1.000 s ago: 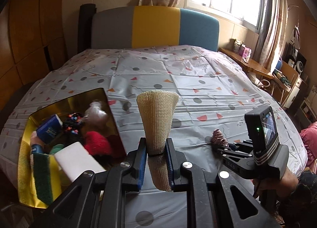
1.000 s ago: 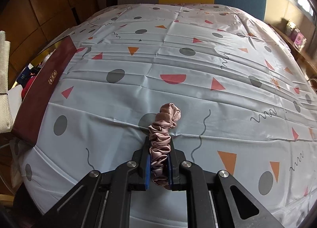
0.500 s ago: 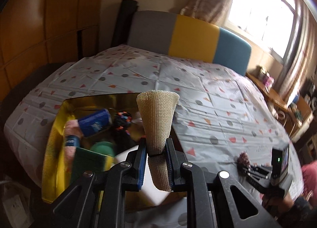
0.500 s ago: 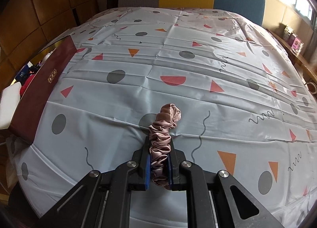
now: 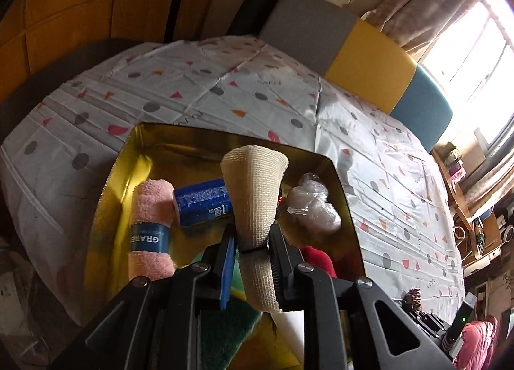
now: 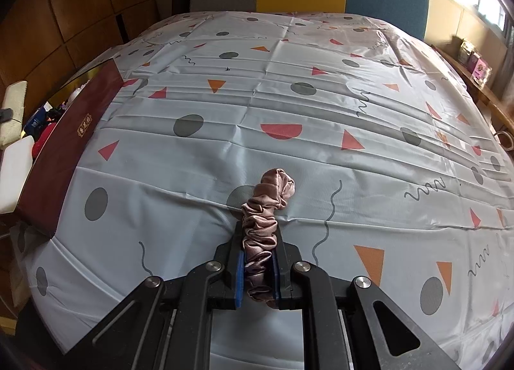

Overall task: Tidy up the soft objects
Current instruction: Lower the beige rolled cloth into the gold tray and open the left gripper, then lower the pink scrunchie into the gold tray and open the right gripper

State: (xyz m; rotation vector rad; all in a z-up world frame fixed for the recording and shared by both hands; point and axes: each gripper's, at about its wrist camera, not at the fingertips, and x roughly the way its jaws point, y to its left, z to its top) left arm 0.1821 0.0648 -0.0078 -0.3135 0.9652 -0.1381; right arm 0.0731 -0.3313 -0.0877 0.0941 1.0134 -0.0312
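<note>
The jaws of the left gripper (image 5: 252,241) are opening, with a beige bandage roll (image 5: 255,196) upright between them, over the gold box (image 5: 135,158) holding a pink towel (image 5: 149,228), blue pack (image 5: 202,199) and plastic-wrapped bundle (image 5: 313,209). The right gripper (image 6: 258,268) pinches a pink scrunchie (image 6: 265,209) above the patterned sheet (image 6: 289,106), right of the box.
</note>
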